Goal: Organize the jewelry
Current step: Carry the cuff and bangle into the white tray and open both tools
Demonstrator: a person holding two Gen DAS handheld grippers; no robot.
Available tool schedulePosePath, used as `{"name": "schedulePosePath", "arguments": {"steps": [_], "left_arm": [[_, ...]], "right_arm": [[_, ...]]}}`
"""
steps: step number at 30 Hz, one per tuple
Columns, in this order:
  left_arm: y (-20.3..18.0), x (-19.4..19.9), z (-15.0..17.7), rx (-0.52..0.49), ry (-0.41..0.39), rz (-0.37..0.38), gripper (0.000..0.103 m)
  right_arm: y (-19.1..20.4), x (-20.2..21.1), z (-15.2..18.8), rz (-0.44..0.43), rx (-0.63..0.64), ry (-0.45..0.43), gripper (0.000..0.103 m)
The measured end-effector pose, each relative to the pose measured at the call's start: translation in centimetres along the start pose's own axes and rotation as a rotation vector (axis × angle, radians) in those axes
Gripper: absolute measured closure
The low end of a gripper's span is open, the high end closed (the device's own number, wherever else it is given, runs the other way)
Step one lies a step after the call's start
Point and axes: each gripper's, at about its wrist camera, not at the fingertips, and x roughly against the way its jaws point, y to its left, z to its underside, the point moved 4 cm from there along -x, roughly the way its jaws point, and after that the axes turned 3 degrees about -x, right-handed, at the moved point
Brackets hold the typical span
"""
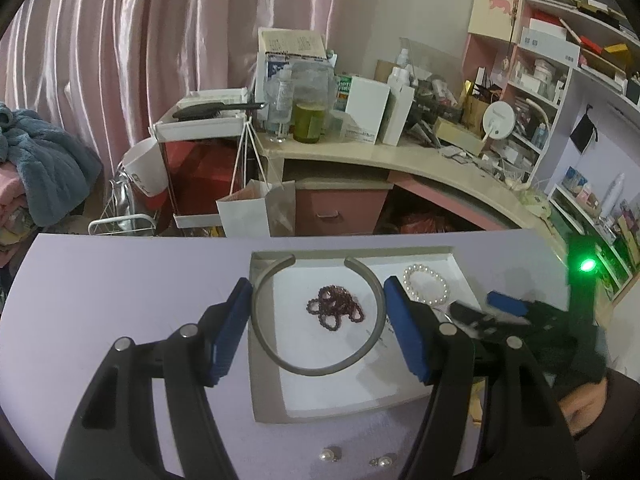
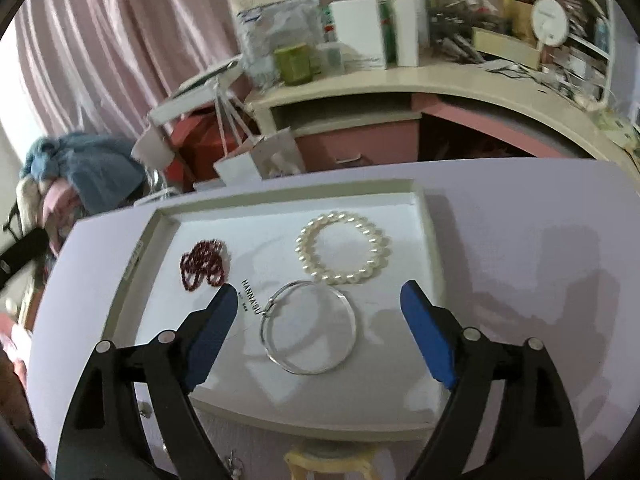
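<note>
Jewelry lies mostly in a shallow rectangular tray point(image 2: 425, 216) with a white floor and a low beige rim, on the smooth lilac counter point(image 1: 120, 280). Inside we see a dark red bead strand point(image 2: 202, 266) bunched in loops at the left. A pearl bracelet point(image 2: 344, 246) of round glossy cream beads lies at the far right. A thin shiny silver bangle point(image 2: 308, 328), a full circle with a small clasp, lies flat nearer us, just beside the pearls.

The grey cuff point(image 1: 320, 370), a matte band in an open C shape, is pinched across its width by the left tongs point(image 1: 318, 284). Their blue ridged pads press on both sides of it, above the tray and over the red beads. The right tongs point(image 2: 316, 292) are spread wide and grip nothing, with the silver bangle lying below the gap, clear of both pads.

Two pearl earrings point(image 1: 330, 454) rest on the bare counter, outside the tray's near edge.
</note>
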Motion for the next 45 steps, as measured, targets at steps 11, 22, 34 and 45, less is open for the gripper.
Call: {"name": "schedulePosePath", "arguments": {"steps": [11, 22, 34, 45], "left_arm": [[-0.9, -5.5, 1.6, 0.034, 0.12, 0.037, 0.036], [-2.1, -11.3, 0.1, -0.002, 0.191, 0.028, 0.031], [1.3, -2.1, 4.2, 0.08, 0.08, -0.014, 0.024], [4.0, 9.2, 10.5, 0.141, -0.017, -0.144, 0.02]], "right_arm": [[-2.7, 2.5, -0.3, 0.022, -0.107, -0.058, 0.018], [-4.0, 2.9, 0.5, 0.046, -0.136, -0.056, 0.018], [-4.6, 6.6, 4.0, 0.038, -0.171, -0.073, 0.018], [-1.2, 10.2, 9.6, -0.012, -0.06, -0.066, 0.022]]}}
